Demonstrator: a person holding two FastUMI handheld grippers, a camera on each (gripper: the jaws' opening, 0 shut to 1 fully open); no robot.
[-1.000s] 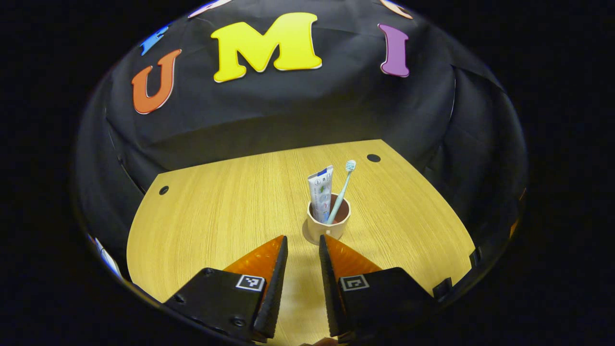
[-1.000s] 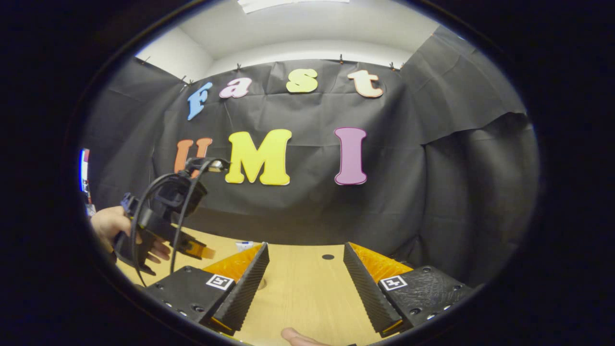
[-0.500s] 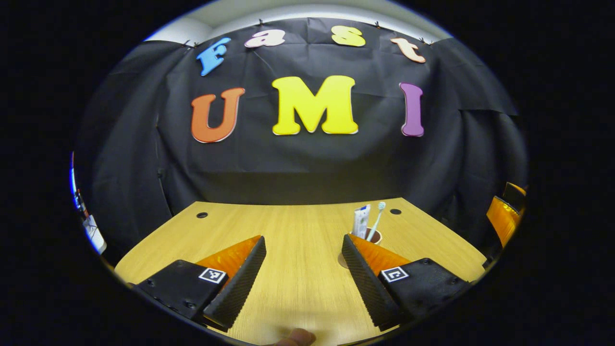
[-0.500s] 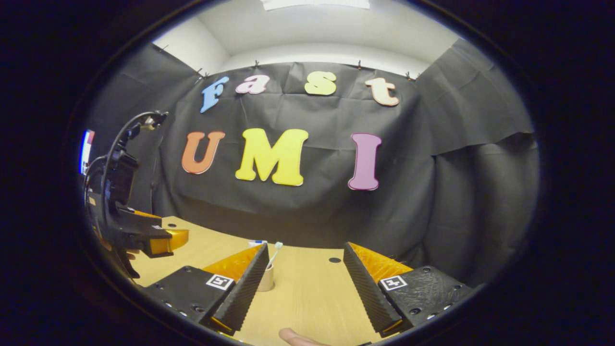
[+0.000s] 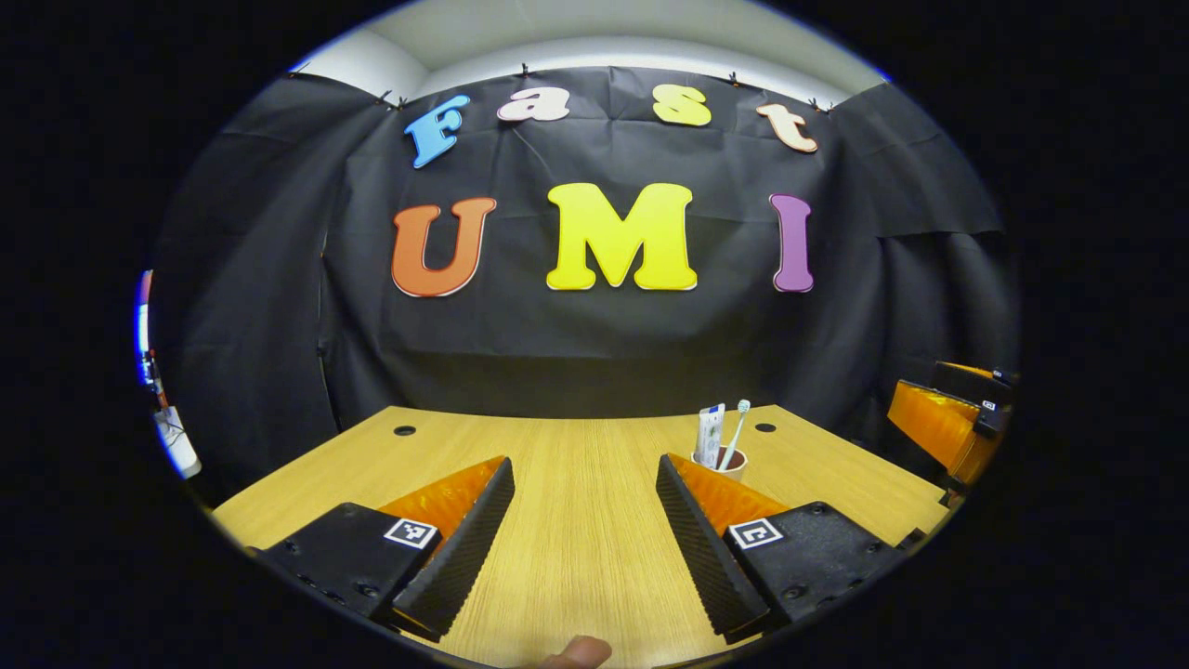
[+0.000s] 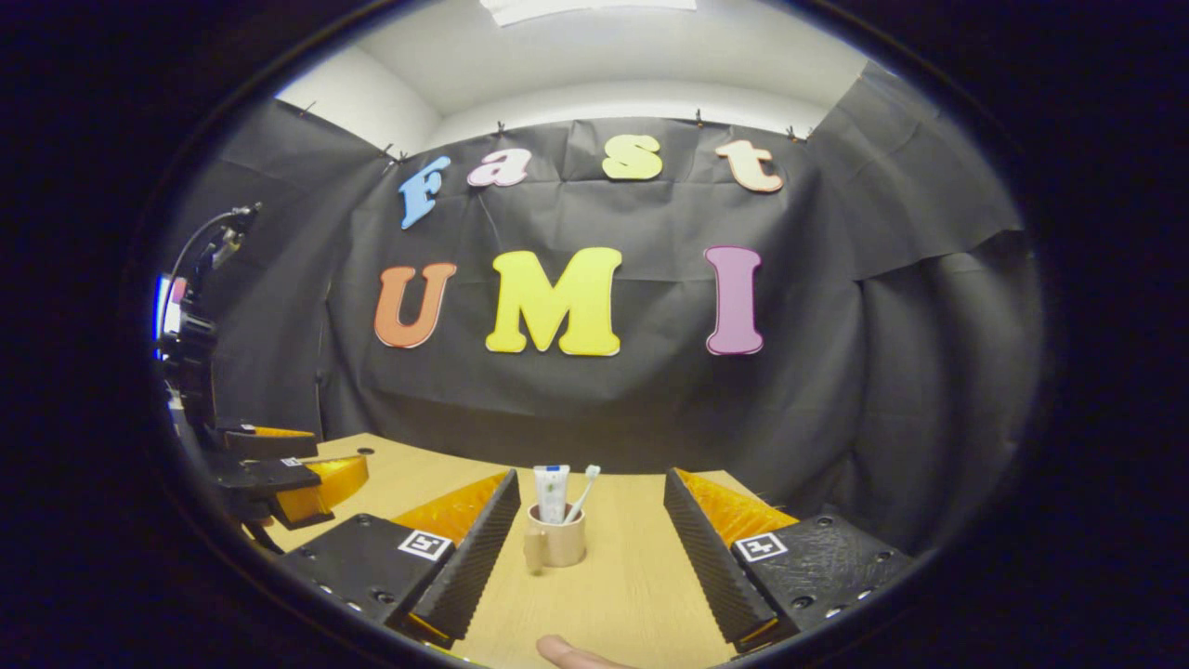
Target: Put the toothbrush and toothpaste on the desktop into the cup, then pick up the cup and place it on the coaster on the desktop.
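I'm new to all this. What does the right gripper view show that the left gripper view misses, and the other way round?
Right gripper view: the cup stands whole between that tool's own fingers, with its handle in sight. The left tool sits open at the left edge, and a ceiling light is up top.
Left gripper view: the cup's lower part hides behind that tool's own finger. The right tool sits at the right edge, and two holes show in the desktop.
Both: the toothpaste and toothbrush standing in the cup, the wooden desktop and the black cloth wall.

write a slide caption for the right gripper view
Open right gripper faces a cup holding toothpaste and toothbrush on the wooden desktop.
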